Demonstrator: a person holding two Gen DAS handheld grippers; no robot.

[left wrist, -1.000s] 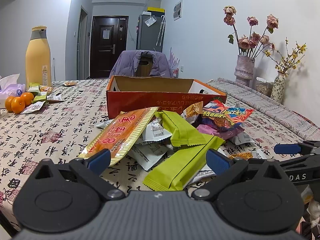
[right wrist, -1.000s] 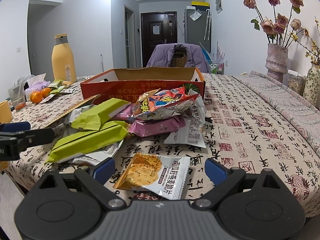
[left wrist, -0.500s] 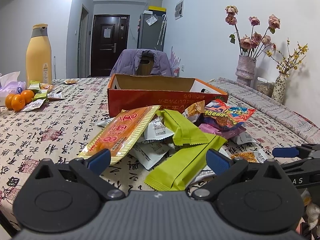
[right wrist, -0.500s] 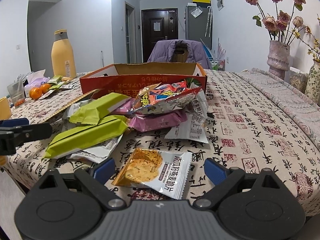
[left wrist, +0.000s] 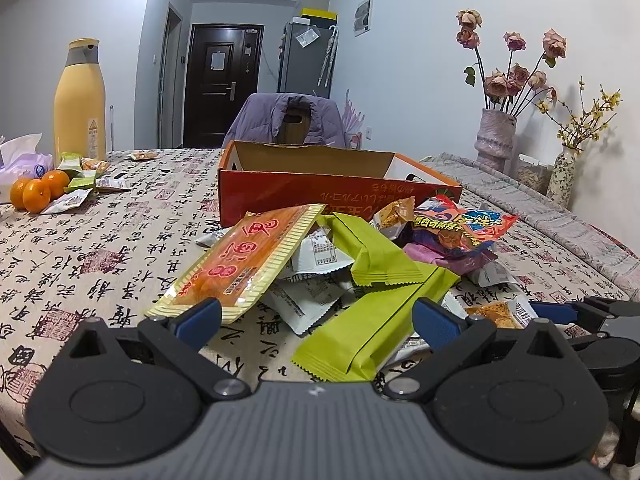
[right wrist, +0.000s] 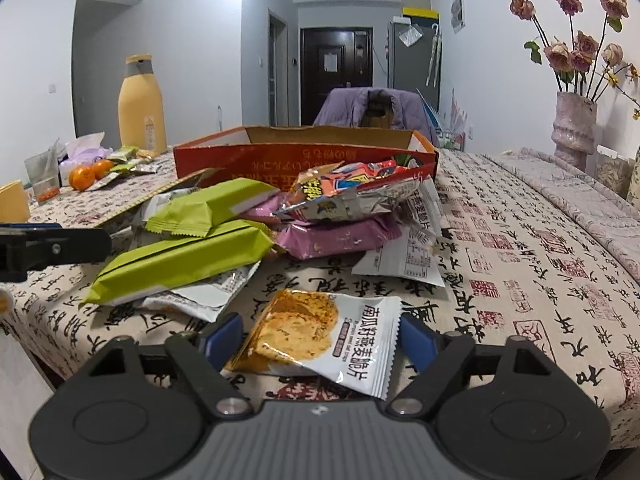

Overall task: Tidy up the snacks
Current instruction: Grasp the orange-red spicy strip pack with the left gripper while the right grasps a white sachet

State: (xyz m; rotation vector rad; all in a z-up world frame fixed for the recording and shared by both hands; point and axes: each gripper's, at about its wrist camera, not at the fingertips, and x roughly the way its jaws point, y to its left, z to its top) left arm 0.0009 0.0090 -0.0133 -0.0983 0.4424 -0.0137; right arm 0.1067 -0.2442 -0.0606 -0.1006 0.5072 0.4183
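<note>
A heap of snack packets lies in front of an open orange cardboard box (left wrist: 320, 192): a long orange packet (left wrist: 244, 260), two green packets (left wrist: 376, 316) and a red foil bag (left wrist: 460, 228). My left gripper (left wrist: 318, 318) is open just short of the heap, the near green packet's end between its blue fingertips. My right gripper (right wrist: 320, 336) has its jaws closing around a white-and-orange cracker packet (right wrist: 320, 332) lying flat on the tablecloth. The blue pads stand at the packet's two edges without visibly pressing it.
A tall yellow bottle (left wrist: 80, 100), oranges (left wrist: 36, 194), tissues and small packets sit at the far left. Two vases of flowers (left wrist: 496, 136) stand at the right. A chair draped with a purple jacket (left wrist: 288, 120) is behind the box. The table's near edge runs just under both grippers.
The right gripper's jaws have narrowed around the cracker packet, which sits closer and deeper between them. The left gripper has stayed put and open.
</note>
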